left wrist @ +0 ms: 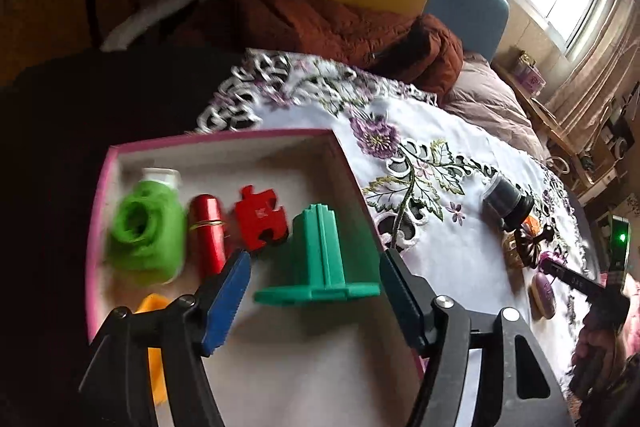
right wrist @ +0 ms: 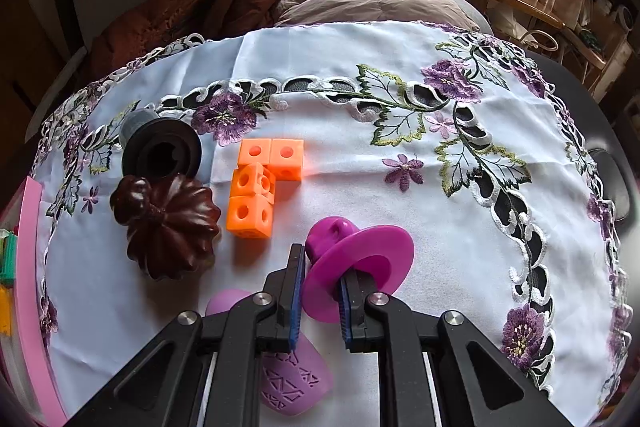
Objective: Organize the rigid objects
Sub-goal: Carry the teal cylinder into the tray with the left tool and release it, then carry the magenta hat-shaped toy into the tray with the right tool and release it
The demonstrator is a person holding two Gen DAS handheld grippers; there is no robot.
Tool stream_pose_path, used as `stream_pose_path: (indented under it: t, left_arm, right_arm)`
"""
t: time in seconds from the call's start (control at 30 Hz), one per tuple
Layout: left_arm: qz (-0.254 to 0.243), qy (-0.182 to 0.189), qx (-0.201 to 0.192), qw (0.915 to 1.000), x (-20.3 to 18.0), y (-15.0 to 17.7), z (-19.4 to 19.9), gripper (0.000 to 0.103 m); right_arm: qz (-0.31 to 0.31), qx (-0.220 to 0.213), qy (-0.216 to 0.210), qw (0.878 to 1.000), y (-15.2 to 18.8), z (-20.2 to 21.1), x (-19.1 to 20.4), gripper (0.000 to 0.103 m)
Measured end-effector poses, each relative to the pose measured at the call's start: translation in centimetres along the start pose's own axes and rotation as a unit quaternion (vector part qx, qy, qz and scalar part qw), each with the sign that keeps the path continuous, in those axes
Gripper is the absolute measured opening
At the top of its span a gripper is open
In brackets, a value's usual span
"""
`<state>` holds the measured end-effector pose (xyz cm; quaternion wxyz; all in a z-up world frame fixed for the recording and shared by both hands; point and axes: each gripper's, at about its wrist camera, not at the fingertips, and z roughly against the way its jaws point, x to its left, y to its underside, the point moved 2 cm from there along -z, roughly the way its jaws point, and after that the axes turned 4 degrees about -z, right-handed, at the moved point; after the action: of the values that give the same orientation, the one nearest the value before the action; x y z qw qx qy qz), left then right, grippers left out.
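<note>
My left gripper (left wrist: 316,279) hangs over the pink-rimmed box (left wrist: 224,138), jaws spread wide and gripping nothing; the green ribbed block (left wrist: 320,259) stands between the blue serrated pads (left wrist: 226,303) without touching either. It is hard moulded plastic, a fluted tower on a flat base. At ten o'clock from it lies a red jigsaw piece (left wrist: 260,219), flat and glossy, then a red metallic cylinder (left wrist: 208,235) with a gold band, then a blurred lime-green toy camera (left wrist: 146,231) at the box's nine o'clock side. A yellow piece (left wrist: 154,303) shows partly behind my left finger.

My right gripper (right wrist: 320,291) is clenched on a magenta flanged disc (right wrist: 360,267), pads pinching its wide smooth rim, the knobbed stem pointing to twelve o'clock. Under the fingers lies a lilac oval piece (right wrist: 288,383) with cut triangular openings. At ten o'clock sits a dark brown lobed pumpkin shape (right wrist: 168,227), shiny, and at eleven o'clock an orange cluster of holed cubes (right wrist: 260,183). Beyond the pumpkin a black spool (right wrist: 160,151) lies on its side. All rest on a white embroidered tablecloth (right wrist: 360,155) with purple flowers and cutwork.
</note>
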<state>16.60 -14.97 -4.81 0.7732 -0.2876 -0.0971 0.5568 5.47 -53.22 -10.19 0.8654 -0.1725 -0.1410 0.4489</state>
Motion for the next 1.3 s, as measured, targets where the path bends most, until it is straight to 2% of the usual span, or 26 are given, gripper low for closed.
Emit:
stream_pose_path:
  t: [0.23, 0.53, 1.3]
  left_arm:
    - [-0.045, -0.044, -0.023, 0.9978, -1.4, 4.2, 4.5, 0.068]
    - [-0.066, -0.06, -0.042, 0.9951, -2.8, 8.2, 8.1, 0.068]
    - [-0.05, -0.069, -0.036, 0.9957, -2.0, 10.4, 8.8, 0.068]
  right_arm:
    - [0.008, -0.002, 0.006, 1.0, 0.1, 0.0, 0.2, 0.015]
    - [0.012, -0.006, 0.012, 1.0, 0.3, 0.2, 0.3, 0.015]
    - [-0.004, -0.01, 0.012, 1.0, 0.3, 0.4, -0.3, 0.015]
